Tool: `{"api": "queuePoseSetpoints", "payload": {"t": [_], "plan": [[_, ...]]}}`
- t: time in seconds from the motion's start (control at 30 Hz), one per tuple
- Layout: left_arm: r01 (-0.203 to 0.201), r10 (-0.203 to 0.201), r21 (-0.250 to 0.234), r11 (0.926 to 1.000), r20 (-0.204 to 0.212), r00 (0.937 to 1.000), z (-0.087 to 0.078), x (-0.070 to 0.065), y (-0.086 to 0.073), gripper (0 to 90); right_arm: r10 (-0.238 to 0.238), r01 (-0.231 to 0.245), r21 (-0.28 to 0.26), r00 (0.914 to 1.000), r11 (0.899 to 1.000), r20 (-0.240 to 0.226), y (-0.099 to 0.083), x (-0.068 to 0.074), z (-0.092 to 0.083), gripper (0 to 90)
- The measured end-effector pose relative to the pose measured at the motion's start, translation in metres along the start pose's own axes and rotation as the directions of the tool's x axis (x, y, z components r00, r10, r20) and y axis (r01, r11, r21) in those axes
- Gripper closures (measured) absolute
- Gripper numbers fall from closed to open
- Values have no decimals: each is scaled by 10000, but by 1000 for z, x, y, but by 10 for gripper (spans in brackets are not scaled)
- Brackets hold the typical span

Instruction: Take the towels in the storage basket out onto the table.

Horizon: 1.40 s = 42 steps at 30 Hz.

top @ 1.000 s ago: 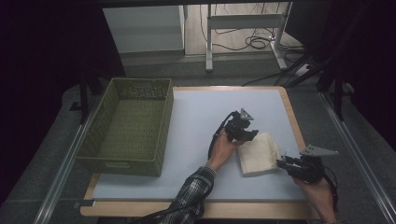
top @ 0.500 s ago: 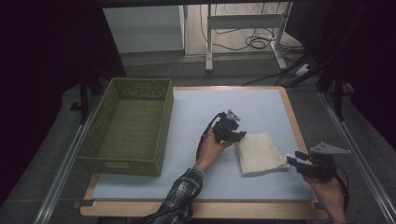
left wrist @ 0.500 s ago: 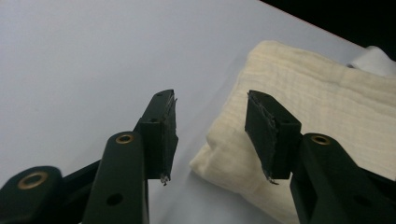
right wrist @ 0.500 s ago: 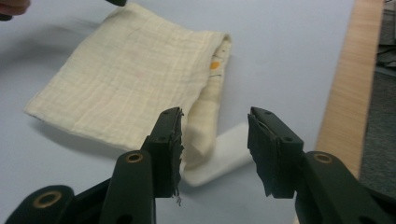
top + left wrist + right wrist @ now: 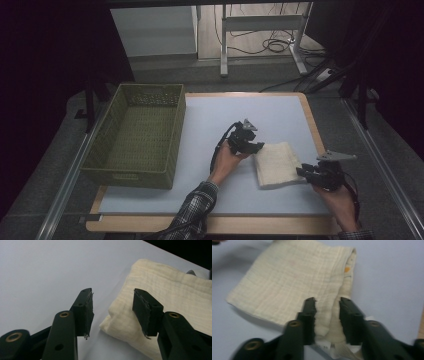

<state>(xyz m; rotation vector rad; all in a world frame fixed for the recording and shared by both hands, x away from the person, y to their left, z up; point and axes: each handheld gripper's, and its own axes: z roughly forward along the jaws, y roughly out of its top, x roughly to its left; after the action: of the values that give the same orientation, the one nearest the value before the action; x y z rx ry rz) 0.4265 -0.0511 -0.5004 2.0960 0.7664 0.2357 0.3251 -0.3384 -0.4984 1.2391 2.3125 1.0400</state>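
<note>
From the high view, a folded cream cloth (image 5: 276, 164) lies on the pale table (image 5: 210, 120), toward its right edge and nearer the front edge than the back. The left gripper (image 5: 248, 145) sits just beside the cloth's left end, held in a hand (image 5: 227, 161) whose checked sleeve (image 5: 192, 217) comes in from the front edge. The right gripper (image 5: 311, 172) is at the cloth's front right corner, touching or nearly touching it, with the other hand (image 5: 340, 197) behind it. A green basket (image 5: 137, 135) stands along the left edge of the table, well apart from the cloth, and nothing lies between the grippers and the cloth. Beyond the back edge are a metal stand (image 5: 260, 35) and loose cables (image 5: 272, 46) on the floor. In the left gripper view, the left gripper (image 5: 112, 307) has its jaws spread wide, holding nothing; the rounded corner of the cloth (image 5: 170, 302) shows in the gap between them, with the right-hand jaw over the fabric and the other over bare table (image 5: 45, 272). In the right gripper view, the right gripper (image 5: 327, 305) has its jaws apart and not closed on anything, straddling the thick folded edge of the cloth (image 5: 292, 277); an orange spot marks that edge farther up, and a small white label (image 5: 323, 345) pokes out beneath the jaws, its print too blurred to read
</note>
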Motion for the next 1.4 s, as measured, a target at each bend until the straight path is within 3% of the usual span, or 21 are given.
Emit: {"api": "queuePoseSetpoints", "payload": {"t": [0.03,0.2,0.27,0.37,0.4,0.5,0.57,0.6,0.67,0.83,0.87,1.0,1.07,1.2,1.4], "plan": [[-12,12,-20,10000,-7,10000,0,0,0,510,-153,153,47,9999,9999,58,1,2,2,886],[5,-5,-70,10000,-13,10000,-1,0,2,509,-291,299,-226,9990,9993,348,5,4,-11,889],[2,-2,-72,10000,1,10000,-1,-1,2,506,-212,214,-12,9974,9998,693,4,-2,-12,888],[-34,34,-46,10000,-9,10000,1,-1,2,502,26,-37,203,9986,9998,530,0,-8,-8,871],[-30,30,20,10000,-45,10000,3,-1,1,502,100,-120,408,9988,9991,485,-4,-9,-2,771],[5,-5,105,9999,-53,10000,5,1,0,501,134,-173,675,9983,9976,573,-8,-7,5,618],[20,-20,98,9999,-48,10000,6,1,0,502,26,-86,782,9970,9969,768,-9,-6,7,612],[-22,22,150,9999,-20,10000,7,0,0,502,77,-140,783,9967,9968,806,-10,-5,9,678],[-36,36,171,9998,0,10000,10,-1,1,502,152,-197,775,9982,9968,585,-11,-4,8,811],[-105,103,382,9992,61,9999,16,-5,3,529,415,-436,730,9987,9964,304,-12,-3,8,869],[-252,255,705,9972,-31,9997,21,-6,3,584,624,-634,663,9979,9958,165,-12,-4,6,871],[-380,386,967,9946,-51,9992,24,-7,1,822,608,-606,249,9981,9978,-47,-7,-2,-2,872],[-322,323,923,9952,1,9995,23,-6,1,858,510,-508,140,9986,9986,-129,-3,1,-6,872],[-317,316,727,9969,20,9995,11,-3,3,865,345,-348,-100,9989,9993,-325,6,7,-12,872],[-283,292,413,9987,-198,9994,-15,7,5,869,-288,251,-457,9961,9986,-836,28,30,-14,872]]}}
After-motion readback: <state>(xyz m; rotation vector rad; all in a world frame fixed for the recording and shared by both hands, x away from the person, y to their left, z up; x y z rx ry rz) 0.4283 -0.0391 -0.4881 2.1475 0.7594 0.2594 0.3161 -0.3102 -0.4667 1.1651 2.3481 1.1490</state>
